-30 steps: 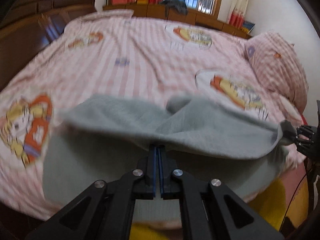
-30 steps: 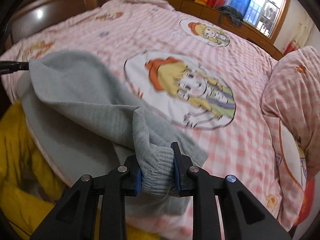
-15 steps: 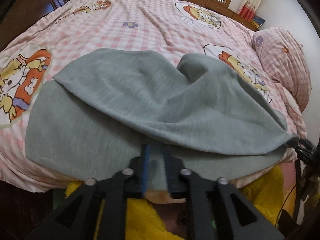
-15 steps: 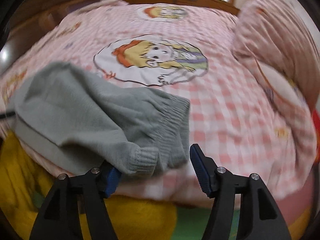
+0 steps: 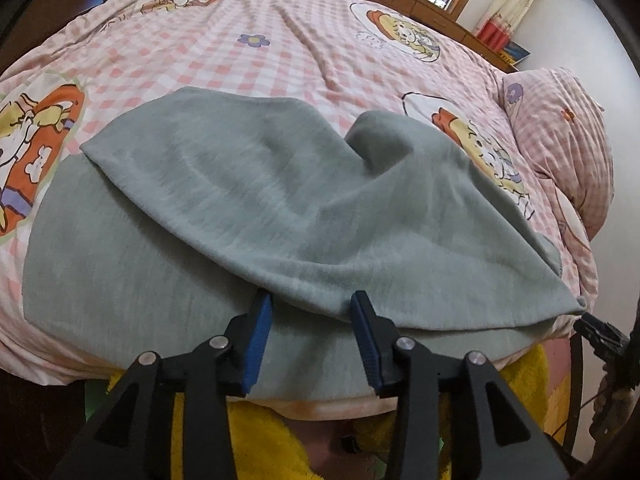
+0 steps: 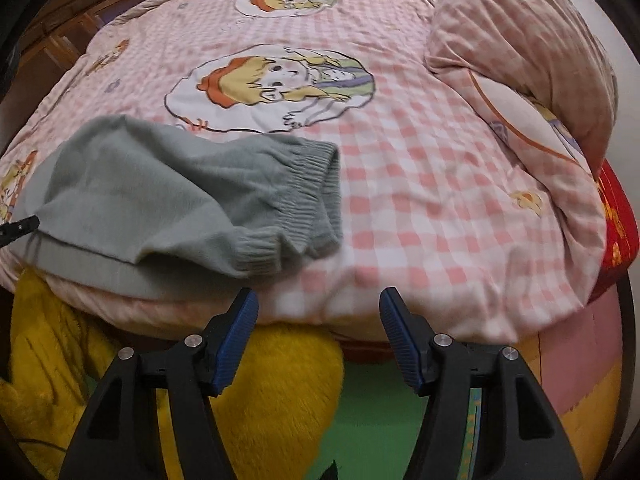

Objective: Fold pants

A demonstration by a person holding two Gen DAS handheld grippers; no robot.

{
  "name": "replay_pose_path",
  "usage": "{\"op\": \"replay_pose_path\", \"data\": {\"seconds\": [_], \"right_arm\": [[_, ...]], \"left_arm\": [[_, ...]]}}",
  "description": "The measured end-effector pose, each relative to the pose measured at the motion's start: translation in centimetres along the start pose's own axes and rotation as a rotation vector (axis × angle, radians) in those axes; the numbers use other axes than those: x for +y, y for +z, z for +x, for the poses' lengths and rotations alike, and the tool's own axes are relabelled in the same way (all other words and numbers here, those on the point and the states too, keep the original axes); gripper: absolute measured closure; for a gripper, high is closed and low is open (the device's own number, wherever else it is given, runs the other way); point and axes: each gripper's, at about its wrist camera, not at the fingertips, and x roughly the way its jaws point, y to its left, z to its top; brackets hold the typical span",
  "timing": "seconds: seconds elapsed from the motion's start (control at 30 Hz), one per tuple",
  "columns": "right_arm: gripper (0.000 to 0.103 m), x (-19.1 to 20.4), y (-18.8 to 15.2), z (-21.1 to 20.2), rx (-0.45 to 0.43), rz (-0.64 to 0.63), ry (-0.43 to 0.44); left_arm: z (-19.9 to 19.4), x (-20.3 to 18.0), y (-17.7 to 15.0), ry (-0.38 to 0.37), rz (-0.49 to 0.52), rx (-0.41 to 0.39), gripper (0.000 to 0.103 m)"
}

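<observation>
Grey pants lie folded over themselves on the bed's near edge, the upper layer slanting across the lower one. My left gripper hangs over the fold's near edge. Its jaws are opening, and the blue pads stand apart without pinching the cloth that shows between them. In the right wrist view the pants end in a ribbed cuff and a ribbed waistband. My right gripper is open with nothing between its fingers, to the right of the cuff and over the bed's edge. The right gripper's tip shows at the left wrist view's far right.
A pink checked quilt with cartoon prints covers the bed. A matching pillow lies at the right. Yellow fleece hangs below the bed's edge over a green floor. Dark wooden furniture stands at the left.
Both grippers went from shut on the pants to open. The lifted layer dropped onto the lower one. The right gripper moved right, away from the cuff; the left sank toward the bed.
</observation>
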Motion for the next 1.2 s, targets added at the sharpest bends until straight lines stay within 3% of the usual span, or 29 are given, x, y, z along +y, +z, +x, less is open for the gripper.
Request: {"op": "replay_pose_path", "data": {"seconds": [0.07,0.17,0.27,0.37,0.5,0.8,1.2], "right_arm": [[0.039,-1.0,0.3,-0.8,-0.002,0.063,0.026],[0.039,-2.6,1.2,-1.3,-0.016,0.229,0.138],[0.039,-3.7,1.9,0.6,0.03,0.407,0.322],[0.042,-2.8,2.4,2.9,0.109,0.472,0.385],[0.044,-1.8,2.4,4.4,0.163,0.506,0.421],[0.044,-2.7,2.0,5.3,0.184,0.662,0.517],[0.044,-4.1,2.7,4.0,0.149,0.75,0.509]], "left_arm": [[0.1,0.3,0.1,-0.001,-0.013,0.001,0.061],[0.2,0.4,0.3,0.0,-0.022,-0.002,0.061],[0.4,0.4,0.4,0.002,-0.023,-0.001,0.061],[0.5,0.5,0.5,0.003,-0.029,0.0,0.061],[0.5,0.8,0.6,0.004,-0.039,-0.001,0.061],[0.9,1.0,0.9,0.007,-0.063,-0.006,0.061],[1.2,1.0,0.9,0.007,-0.079,-0.014,0.061]]}}
